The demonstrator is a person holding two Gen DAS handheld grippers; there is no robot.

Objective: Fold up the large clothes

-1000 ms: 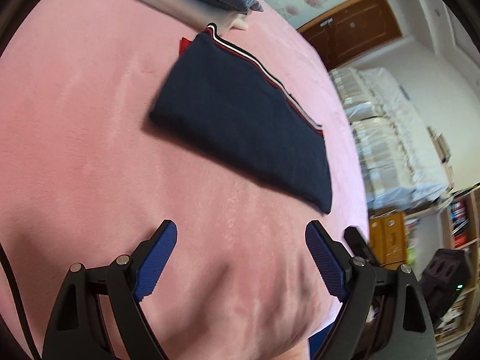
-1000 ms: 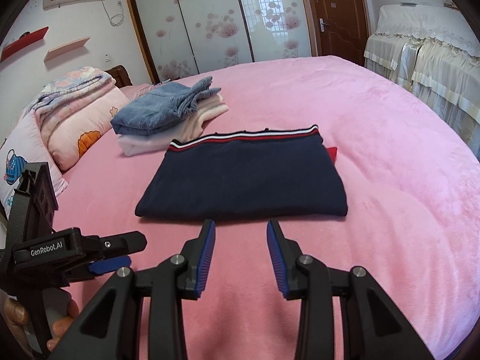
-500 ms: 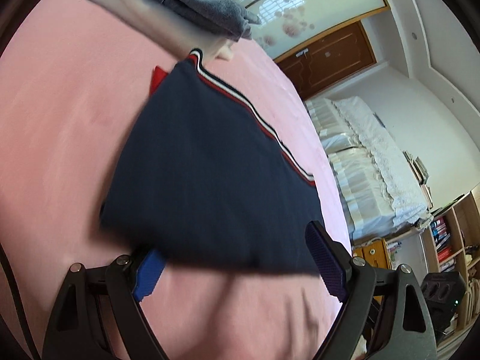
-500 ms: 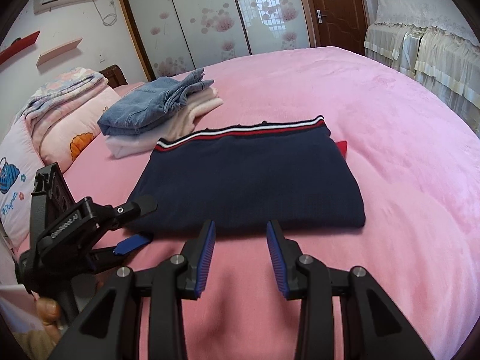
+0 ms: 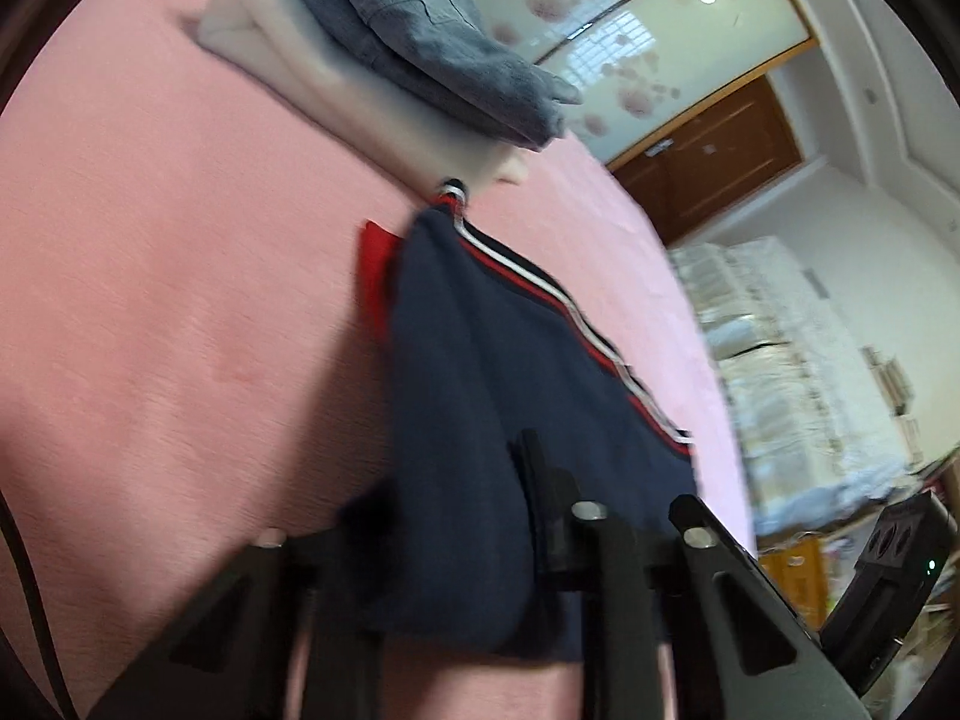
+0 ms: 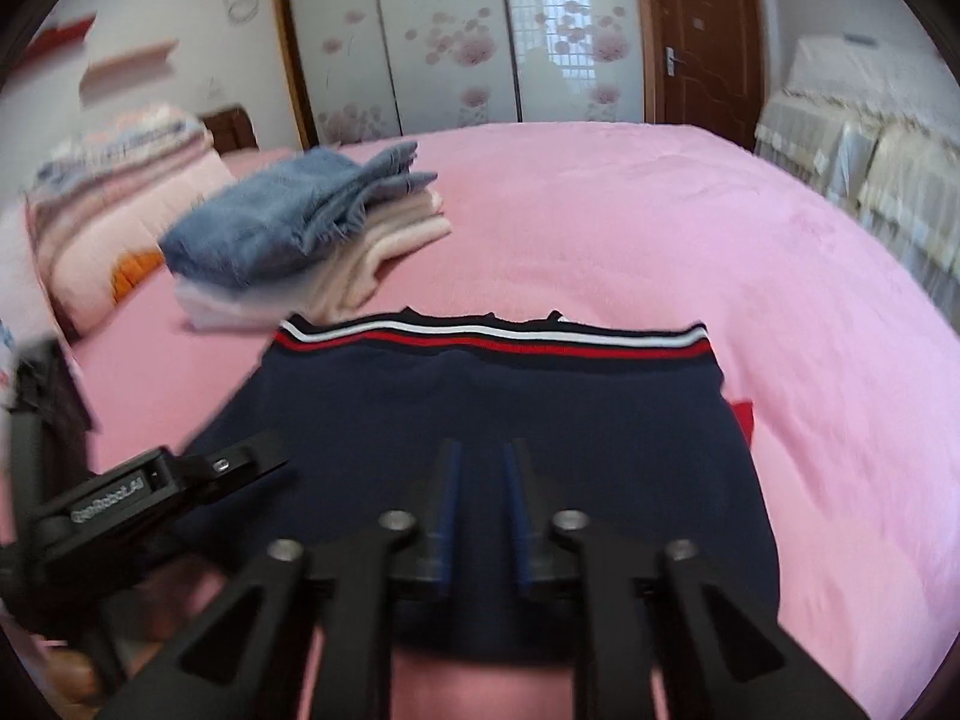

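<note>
Pink bedspread [image 6: 630, 228] fills both views, with a wardrobe [image 6: 420, 30] and door [image 6: 696, 36] at the far wall. Navy garment [image 6: 480, 450], already folded to a rectangle with a striped hem [image 6: 492, 339] at its far edge, lies near the cameras; a red flap [image 6: 741, 414] pokes out on its right. Stack [image 6: 312, 240] of folded jeans and pale knitwear sits far left, almost touching the hem's left corner. Left gripper [image 5: 456, 516] appears clamped on the garment's near edge, cloth bunched over one finger. Right gripper [image 6: 480, 498] hovers over the near edge, fingers a narrow gap apart, nothing visibly between them.

Risks, as judged: lifting by the left grip alone could let the layers slide apart and undo the fold; a shallow bite may catch only the top layer; carrying the edge far-left could knock the stack; motion blur suggests speed, which invites slip.
</note>
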